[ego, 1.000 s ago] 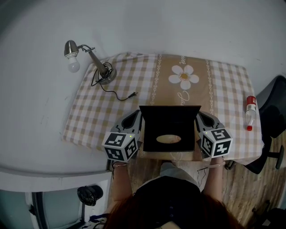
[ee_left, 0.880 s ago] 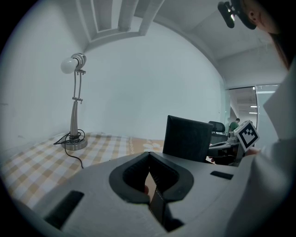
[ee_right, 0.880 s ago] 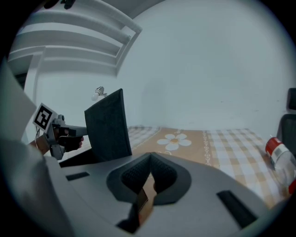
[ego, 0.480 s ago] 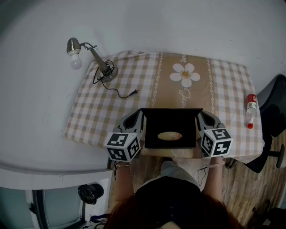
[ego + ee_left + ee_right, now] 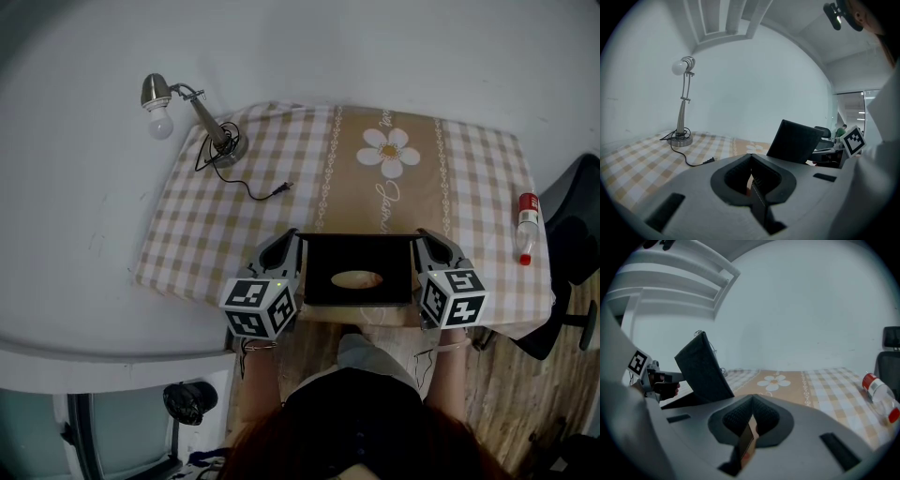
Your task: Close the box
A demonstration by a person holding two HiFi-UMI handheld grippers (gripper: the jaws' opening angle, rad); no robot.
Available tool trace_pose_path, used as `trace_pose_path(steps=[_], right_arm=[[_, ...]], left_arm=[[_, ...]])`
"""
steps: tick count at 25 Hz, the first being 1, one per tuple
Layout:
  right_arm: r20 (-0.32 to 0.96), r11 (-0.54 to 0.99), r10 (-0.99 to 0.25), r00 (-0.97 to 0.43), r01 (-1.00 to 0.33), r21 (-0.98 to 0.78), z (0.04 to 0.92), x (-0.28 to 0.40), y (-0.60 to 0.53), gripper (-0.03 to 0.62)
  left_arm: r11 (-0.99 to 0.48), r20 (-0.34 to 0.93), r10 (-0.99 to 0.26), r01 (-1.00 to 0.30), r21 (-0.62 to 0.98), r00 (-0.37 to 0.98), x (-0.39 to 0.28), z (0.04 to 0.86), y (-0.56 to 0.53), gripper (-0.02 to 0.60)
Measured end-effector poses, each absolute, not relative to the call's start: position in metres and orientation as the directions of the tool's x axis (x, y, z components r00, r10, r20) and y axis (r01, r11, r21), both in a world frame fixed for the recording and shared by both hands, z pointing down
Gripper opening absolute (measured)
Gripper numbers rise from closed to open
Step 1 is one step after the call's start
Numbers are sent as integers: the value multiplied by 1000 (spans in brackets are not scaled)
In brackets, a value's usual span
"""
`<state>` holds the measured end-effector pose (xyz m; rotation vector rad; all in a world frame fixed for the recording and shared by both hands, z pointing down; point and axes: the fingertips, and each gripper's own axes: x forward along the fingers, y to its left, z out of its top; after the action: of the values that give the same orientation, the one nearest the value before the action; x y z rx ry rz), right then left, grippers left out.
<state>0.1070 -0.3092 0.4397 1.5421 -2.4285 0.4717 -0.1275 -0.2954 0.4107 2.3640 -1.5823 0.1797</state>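
Observation:
A black box (image 5: 358, 272) sits at the near edge of the table, with a pale oval (image 5: 356, 278) showing on its dark face. Its raised lid (image 5: 794, 140) leans over at a slant, and it is also seen as the lid (image 5: 701, 369) in the right gripper view. My left gripper (image 5: 281, 247) lies along the box's left side and my right gripper (image 5: 428, 247) along its right side. In each gripper view the jaws stand together, left gripper (image 5: 751, 180) and right gripper (image 5: 749, 428), with only a thin tan sliver between them. Neither touches the lid.
A checked tablecloth (image 5: 234, 225) with a daisy print (image 5: 387, 150) covers the table. A desk lamp (image 5: 200, 120) and its loose cable plug (image 5: 280, 190) are at the far left. A red-capped bottle (image 5: 526, 227) lies at the right edge, beside a black chair (image 5: 577, 220).
The lid has tipped from upright to a slant toward me, so the box looks shorter from above. Both grippers stay at the box's sides.

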Motion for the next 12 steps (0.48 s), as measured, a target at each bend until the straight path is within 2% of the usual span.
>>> trace_pose_path(steps=[12], right_arm=[[361,377,-841,-403,-915,-142,441,108,-299,15]], left_arm=[[-349,259,-884,-917,191,390,-127,416,-284,25]])
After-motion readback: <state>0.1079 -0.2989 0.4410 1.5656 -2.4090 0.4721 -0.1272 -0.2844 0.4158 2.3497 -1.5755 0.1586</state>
